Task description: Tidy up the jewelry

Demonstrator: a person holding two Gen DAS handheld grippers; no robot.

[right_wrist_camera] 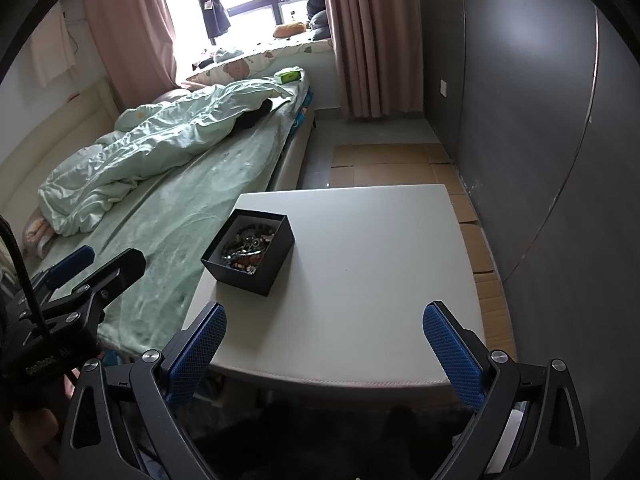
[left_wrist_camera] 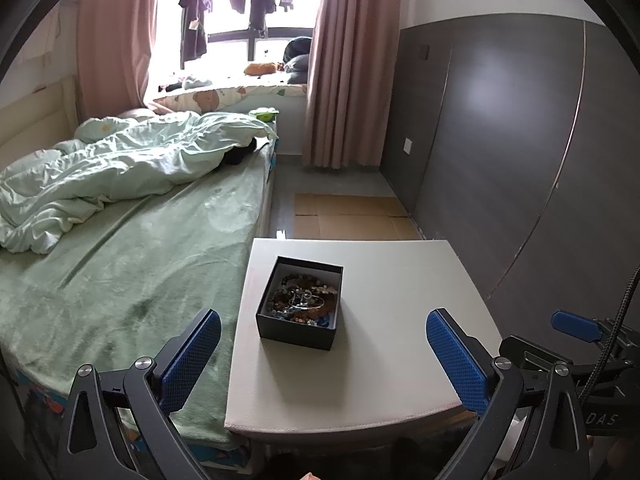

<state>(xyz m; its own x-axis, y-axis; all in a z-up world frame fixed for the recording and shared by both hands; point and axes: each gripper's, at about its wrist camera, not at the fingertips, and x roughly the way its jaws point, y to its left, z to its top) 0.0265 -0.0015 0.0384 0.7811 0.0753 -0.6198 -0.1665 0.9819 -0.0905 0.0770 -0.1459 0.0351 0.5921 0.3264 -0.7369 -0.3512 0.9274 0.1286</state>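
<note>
Beside the bed (left_wrist_camera: 132, 248), both grippers (jaws apart) hovered; the twelve-o'clock black box (left_wrist_camera: 300, 304) held tangled jewelry (left_wrist_camera: 302, 298), likely to snag.

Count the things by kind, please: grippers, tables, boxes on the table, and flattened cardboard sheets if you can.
Grippers: 2, the left gripper and the right gripper, both open and empty.
White table: 1.
Black box on the table: 1, holding tangled beaded jewelry, pieces too small to count.
Cardboard on the floor: sheet count unclear.
Total countable: 4.
</note>
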